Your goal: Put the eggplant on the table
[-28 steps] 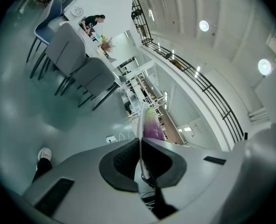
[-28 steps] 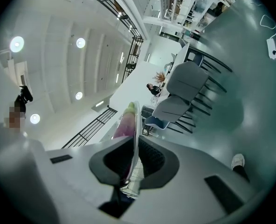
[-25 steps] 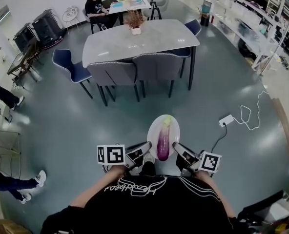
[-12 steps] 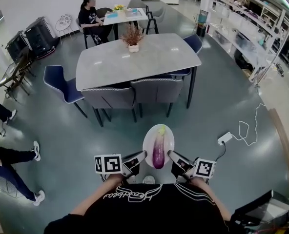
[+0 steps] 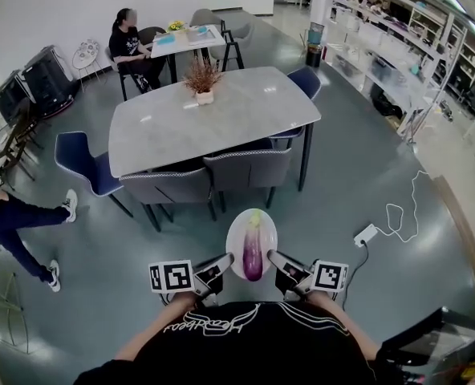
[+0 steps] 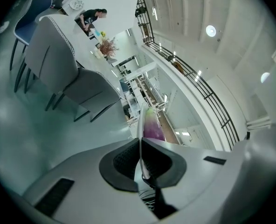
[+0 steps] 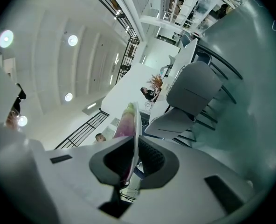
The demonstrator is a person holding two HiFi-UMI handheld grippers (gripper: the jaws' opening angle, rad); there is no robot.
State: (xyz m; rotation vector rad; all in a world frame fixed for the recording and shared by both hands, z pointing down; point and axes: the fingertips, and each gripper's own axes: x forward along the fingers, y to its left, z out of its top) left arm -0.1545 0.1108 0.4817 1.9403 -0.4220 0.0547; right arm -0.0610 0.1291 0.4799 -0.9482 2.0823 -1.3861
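left claw (image 5: 226, 260), right claw (image 5: 274, 257) on eggplant (image 5: 253, 255) plate (image 5: 237, 236)

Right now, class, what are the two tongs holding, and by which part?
Both hold one white plate carrying the eggplant: left tongs clamped on its left rim, right tongs on its right rim.

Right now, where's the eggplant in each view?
Head view: eggplant low centre, lying on the white plate.
Left gripper view: centre, right of the plate's edge, just above the jaws.
Right gripper view: centre-left, left of the plate's edge, above the jaws.
Shared landmark: potted plant on the grey table.
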